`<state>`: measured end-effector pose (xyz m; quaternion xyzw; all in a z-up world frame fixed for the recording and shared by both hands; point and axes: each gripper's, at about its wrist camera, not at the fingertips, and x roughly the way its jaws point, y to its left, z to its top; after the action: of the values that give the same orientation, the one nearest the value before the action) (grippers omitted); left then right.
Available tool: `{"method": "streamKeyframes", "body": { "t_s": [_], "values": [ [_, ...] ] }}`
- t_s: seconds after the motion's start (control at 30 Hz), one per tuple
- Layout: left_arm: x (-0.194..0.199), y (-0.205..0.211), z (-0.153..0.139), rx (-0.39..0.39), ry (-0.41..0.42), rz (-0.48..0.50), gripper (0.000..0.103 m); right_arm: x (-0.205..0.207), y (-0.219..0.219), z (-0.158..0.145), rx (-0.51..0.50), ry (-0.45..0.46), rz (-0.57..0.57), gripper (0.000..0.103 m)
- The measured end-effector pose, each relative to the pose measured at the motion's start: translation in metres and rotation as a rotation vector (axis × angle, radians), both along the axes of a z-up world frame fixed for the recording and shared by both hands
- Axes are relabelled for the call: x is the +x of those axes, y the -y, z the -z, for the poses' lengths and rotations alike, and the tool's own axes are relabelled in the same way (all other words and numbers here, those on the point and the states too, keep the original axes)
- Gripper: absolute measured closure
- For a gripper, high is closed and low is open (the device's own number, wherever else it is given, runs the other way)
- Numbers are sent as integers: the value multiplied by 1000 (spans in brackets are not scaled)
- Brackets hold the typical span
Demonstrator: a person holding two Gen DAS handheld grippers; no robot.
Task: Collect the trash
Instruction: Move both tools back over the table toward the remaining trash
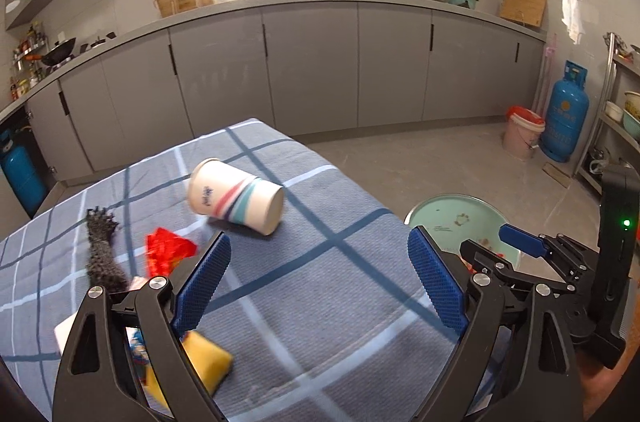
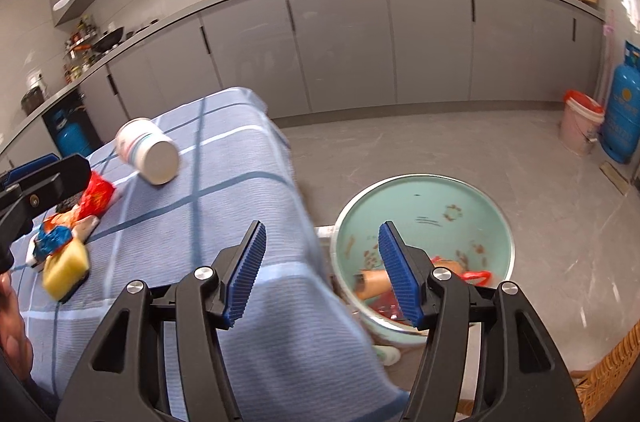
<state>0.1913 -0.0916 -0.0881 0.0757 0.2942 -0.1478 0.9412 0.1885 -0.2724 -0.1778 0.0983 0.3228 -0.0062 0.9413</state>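
Observation:
A paper cup [image 1: 236, 196] [image 2: 148, 156] lies on its side on the blue plaid tablecloth [image 1: 320, 302]. Nearer to me lie a red wrapper [image 1: 168, 248] [image 2: 96, 194], a yellow sponge [image 1: 208, 358] [image 2: 66, 270], a blue wrapper [image 2: 54, 240] and a dark scrubber [image 1: 102, 250]. My left gripper [image 1: 320, 238] hangs wide open over the cloth, short of the cup, with nothing between its jaws. My right gripper [image 2: 323, 228] is open and empty over the table's right edge, beside a teal basin [image 1: 440, 210] [image 2: 424, 198] on the floor that holds red and orange scraps [image 2: 376, 282].
Grey kitchen cabinets [image 1: 312, 62] run along the far wall. A pink bucket [image 1: 522, 136] and a blue gas cylinder [image 1: 566, 114] stand at the right. A metal shelf [image 1: 616, 126] is at the far right, and a wicker basket [image 2: 608, 374] is near the basin.

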Motion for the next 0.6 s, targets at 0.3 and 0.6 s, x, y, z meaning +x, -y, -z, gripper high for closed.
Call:
{"method": "streamKeyframes", "body": {
  "t_s": [0.3, 0.6],
  "values": [
    [-12, -54, -12, 6, 31, -104, 14, 3, -53, -15, -24, 12, -96, 43],
    [-25, -125, -17, 57, 60, -259, 11, 8, -104, -32, -23, 36, -190, 37]
  ]
}}
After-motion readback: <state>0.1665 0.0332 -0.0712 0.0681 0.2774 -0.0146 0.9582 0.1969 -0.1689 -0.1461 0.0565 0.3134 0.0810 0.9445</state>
